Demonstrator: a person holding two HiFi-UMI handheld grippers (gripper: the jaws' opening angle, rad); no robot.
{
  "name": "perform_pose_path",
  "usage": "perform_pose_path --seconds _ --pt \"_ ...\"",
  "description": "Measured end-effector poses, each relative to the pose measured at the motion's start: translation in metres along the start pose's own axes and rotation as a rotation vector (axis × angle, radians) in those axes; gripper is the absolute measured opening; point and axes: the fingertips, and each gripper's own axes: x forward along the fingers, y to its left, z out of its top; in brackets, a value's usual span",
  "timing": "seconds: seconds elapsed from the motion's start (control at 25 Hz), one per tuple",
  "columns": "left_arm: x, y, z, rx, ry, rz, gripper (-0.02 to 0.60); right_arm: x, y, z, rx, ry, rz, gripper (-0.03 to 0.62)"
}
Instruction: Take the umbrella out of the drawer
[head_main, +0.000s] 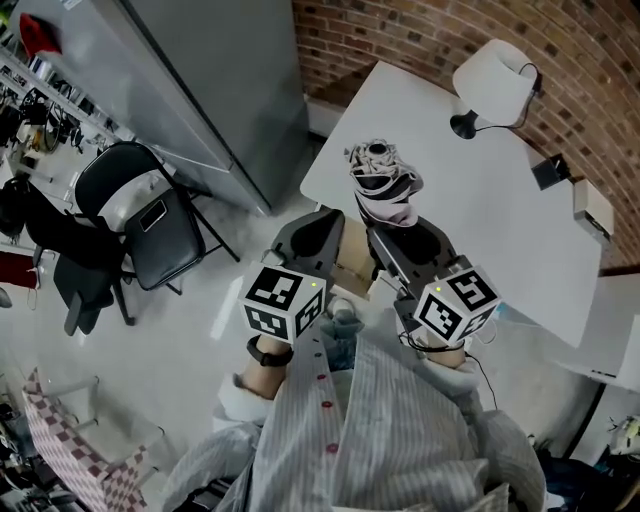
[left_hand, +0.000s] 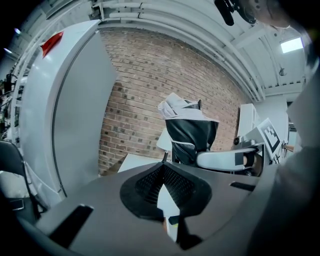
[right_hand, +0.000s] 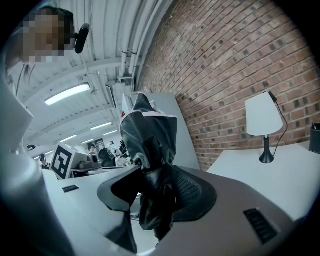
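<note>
The folded black-and-white umbrella (head_main: 384, 184) is held upright over the near edge of the white table (head_main: 490, 210). My right gripper (head_main: 398, 238) is shut on its lower part. In the right gripper view the dark fabric of the umbrella (right_hand: 150, 145) fills the space between the jaws of the right gripper (right_hand: 157, 177). My left gripper (head_main: 316, 232) sits just left of the umbrella without touching it, and its jaws meet at the tips with nothing between them. In the left gripper view the umbrella (left_hand: 190, 131) stands beyond the left gripper (left_hand: 164, 167). No drawer is in view.
A white lamp (head_main: 495, 78) stands at the table's far side by the brick wall (head_main: 420, 30), with a dark box (head_main: 551, 171) and a white box (head_main: 593, 210) to the right. A tall grey cabinet (head_main: 200, 80) and a black chair (head_main: 150, 225) are on the left.
</note>
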Motion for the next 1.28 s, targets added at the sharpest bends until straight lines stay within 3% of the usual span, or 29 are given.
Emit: perform_pose_path --seconds 1.28 --pt "-0.001 0.019 -0.006 -0.011 0.009 0.007 0.009 0.024 0.002 -0.017 0.016 0.050 0.015 0.204"
